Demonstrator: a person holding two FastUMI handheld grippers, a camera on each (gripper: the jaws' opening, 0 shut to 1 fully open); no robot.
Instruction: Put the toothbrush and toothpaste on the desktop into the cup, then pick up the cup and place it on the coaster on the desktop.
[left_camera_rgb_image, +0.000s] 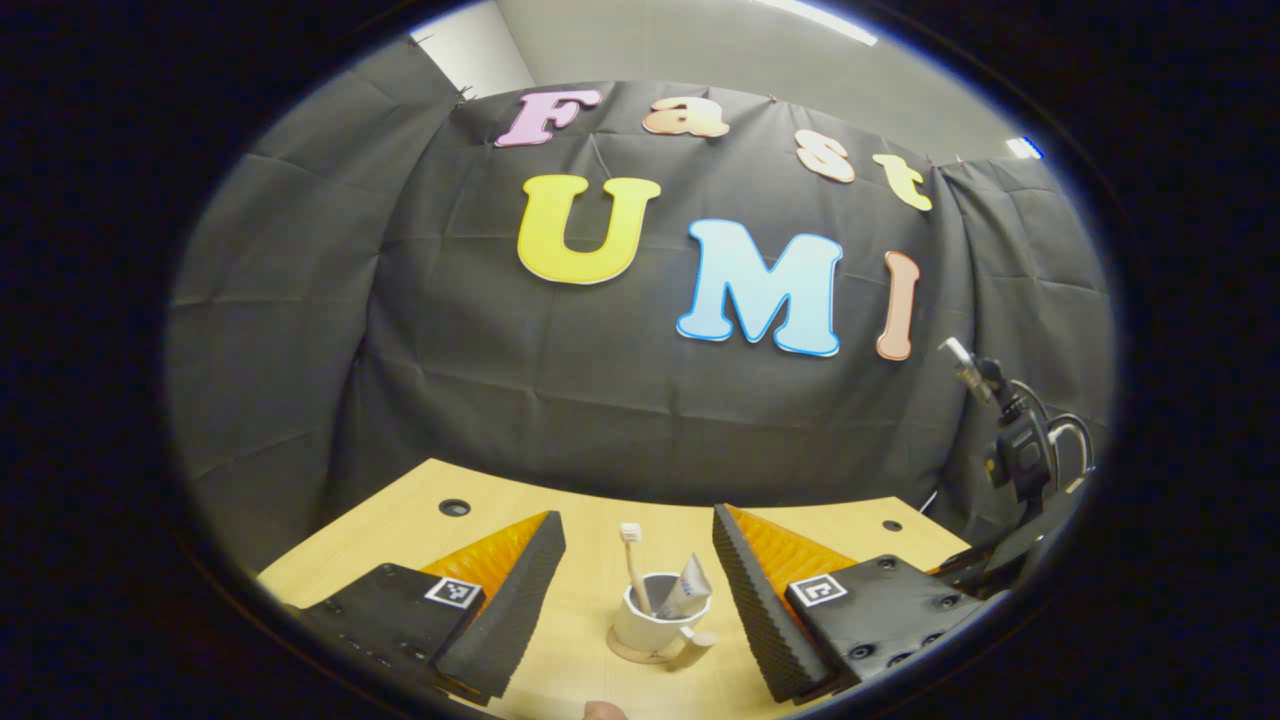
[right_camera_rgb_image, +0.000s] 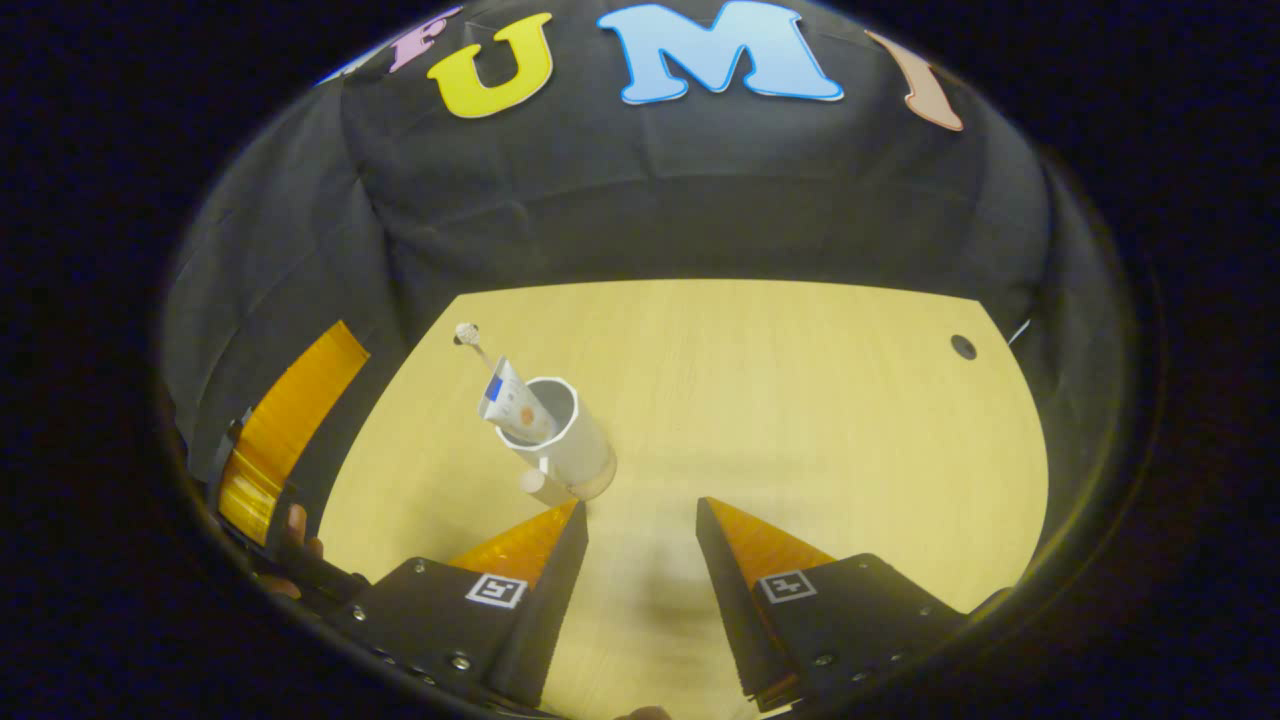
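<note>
Your cup (left_camera_rgb_image: 660, 622) sits on the coaster (left_camera_rgb_image: 640, 652), brush (left_camera_rgb_image: 632, 560) and paste (left_camera_rgb_image: 690, 590) inside. Both grippers (left_camera_rgb_image: 640, 590) (right_camera_rgb_image: 640, 570) gape, empty. Withdraw carelessly and you may clip the handle, tipping it.

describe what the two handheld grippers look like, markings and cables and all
Each gripper has two wedge-shaped fingers with ribbed inner faces, on black bolted blocks. The left gripper and the right gripper both carry a small square black-and-white tag on each block. Farther off in the left gripper view, the other gripper's black body trails looping cables. No sleeve can be made out.
</note>
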